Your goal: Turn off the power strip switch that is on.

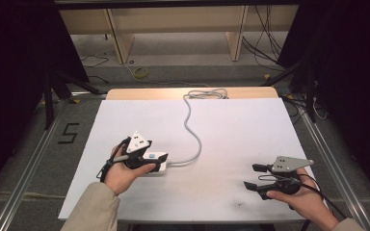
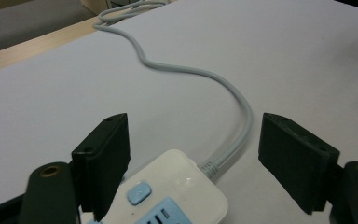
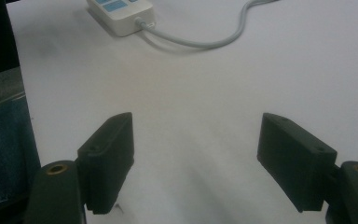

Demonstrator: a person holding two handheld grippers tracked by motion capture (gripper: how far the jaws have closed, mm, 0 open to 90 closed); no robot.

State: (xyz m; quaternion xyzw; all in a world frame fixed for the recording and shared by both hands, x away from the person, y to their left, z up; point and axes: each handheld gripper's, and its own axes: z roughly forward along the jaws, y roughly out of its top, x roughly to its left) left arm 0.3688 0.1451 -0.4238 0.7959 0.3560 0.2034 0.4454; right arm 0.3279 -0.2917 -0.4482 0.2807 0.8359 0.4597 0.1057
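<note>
**Left claw spread over the power strip's cord end**

We see the power strip (image 1: 155,161) lying flat on the white table (image 1: 231,130), and we take it as our landmark. The left claw (image 2: 193,163) stands right over its cord end, released: the jaws are spread wide, one close beside the strip's side near the pale blue switch (image 2: 138,192), the other well clear beyond the cord, and neither pad presses on the casing. The grey cord (image 1: 192,130) leaves the strip's end and snakes away to the far edge of the table. The right claw (image 3: 196,163) is well apart from the strip, out past its cord end, also released, with bare table between its jaws.

We judge the strip a light, rigid plastic box with a smooth, glossy shell, so it may slip if pinched at its rounded corners. The better hold would be across its two long flat sides, near the middle of the body, where the pads can sit square. The cord is soft and springy; it will drag and tug the strip as it moves, so we would not lift by the cord, nor by the ribbed collar (image 2: 210,167) where it enters the casing. The switch and sockets on top are best left untouched.
</note>
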